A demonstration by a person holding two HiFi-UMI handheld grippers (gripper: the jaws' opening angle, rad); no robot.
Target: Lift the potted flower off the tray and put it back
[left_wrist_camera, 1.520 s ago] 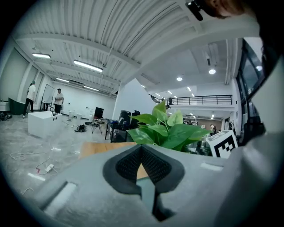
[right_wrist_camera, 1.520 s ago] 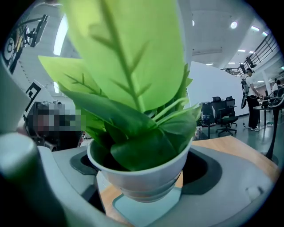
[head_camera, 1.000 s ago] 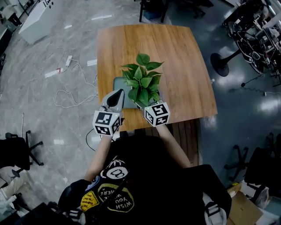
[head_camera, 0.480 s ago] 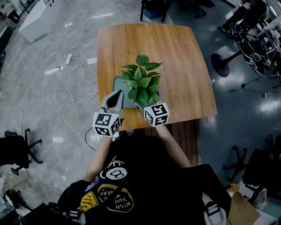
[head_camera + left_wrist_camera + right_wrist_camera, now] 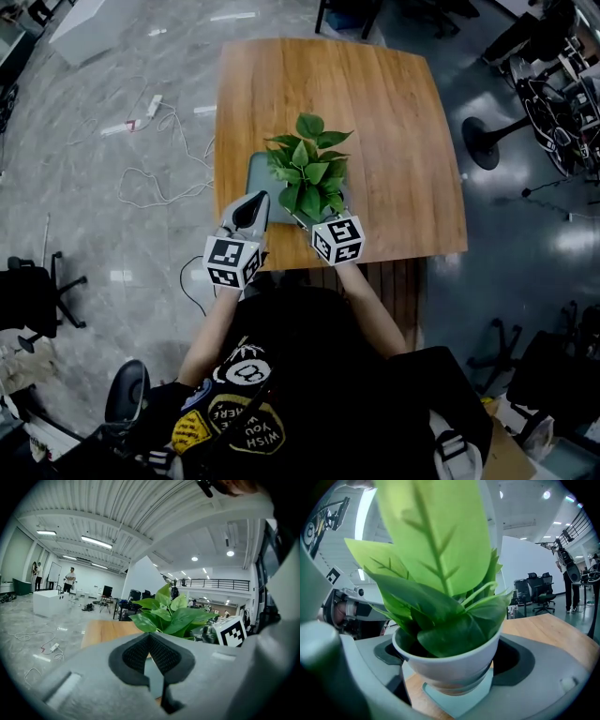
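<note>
The potted flower (image 5: 309,173), green leaves in a white pot (image 5: 454,667), stands over the grey-blue tray (image 5: 255,183) near the front edge of the wooden table (image 5: 375,112). My right gripper (image 5: 316,214) reaches under the leaves. In the right gripper view its jaws hug both sides of the pot, with the tray (image 5: 461,702) right below; whether the pot touches the tray I cannot tell. My left gripper (image 5: 251,204) hovers by the tray's near left part, its tips (image 5: 150,637) meeting with nothing seen between them. The plant (image 5: 171,616) rises just beyond.
Cables (image 5: 159,178) trail over the floor left of the table. An office chair base (image 5: 483,141) stands to the right, another chair (image 5: 37,291) at the far left. A slatted wooden bench (image 5: 389,281) sits under the table's front edge. People (image 5: 70,578) stand far off.
Only the head view has shifted a little. Both grippers, the plant and the tray keep the same places relative to one another.
</note>
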